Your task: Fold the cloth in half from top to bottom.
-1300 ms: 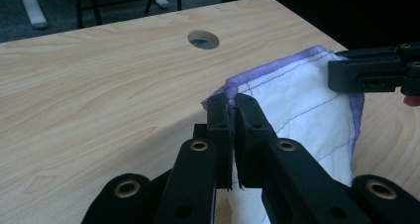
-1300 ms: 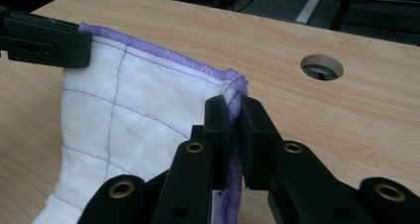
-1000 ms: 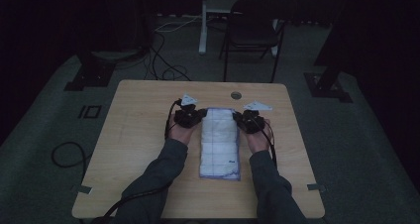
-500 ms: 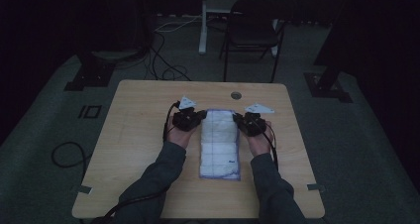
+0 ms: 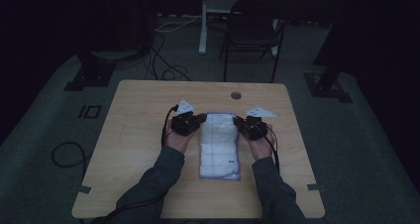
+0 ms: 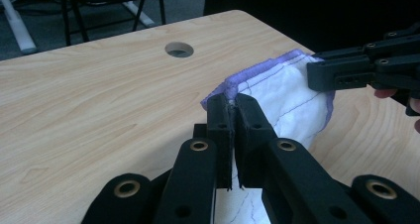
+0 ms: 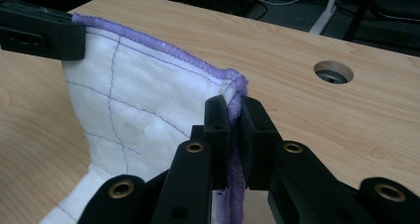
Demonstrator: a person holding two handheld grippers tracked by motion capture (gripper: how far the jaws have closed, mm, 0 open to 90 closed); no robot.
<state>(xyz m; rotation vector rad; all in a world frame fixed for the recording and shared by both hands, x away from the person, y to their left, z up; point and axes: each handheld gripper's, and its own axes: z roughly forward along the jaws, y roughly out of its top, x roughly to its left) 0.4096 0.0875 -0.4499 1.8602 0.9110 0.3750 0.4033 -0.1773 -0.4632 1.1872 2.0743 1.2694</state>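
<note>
Left gripper (image 6: 232, 110) fingers pinched narrow on the far left corner of a white quilted cloth (image 5: 219, 144) with purple stitched edging; the hem shows squeezed between the two black pads in the left gripper view. Right gripper (image 7: 235, 116) fingers likewise clamped on the far right corner, purple hem caught between the pads. Both corners are lifted off the surface (image 5: 138, 135): in the right gripper view the far edge runs taut and raised from one gripper across to the other, with the cloth hanging below it and bending onto the wood. From the high view the cloth is a folded strip, long axis running away from the person, near end flat on the surface close to the body, far end held between the two hands. The grippers sit level with each other on either side of the strip's short far edge, equally placed, neither nearer. Judgement: the cloth body lies toward the person from both sets of fingers, so a fold would carry the held edge back along the long axis over the near end. A cable grommet hole (image 5: 236, 95) lies beyond the cloth, apart from it.
</note>
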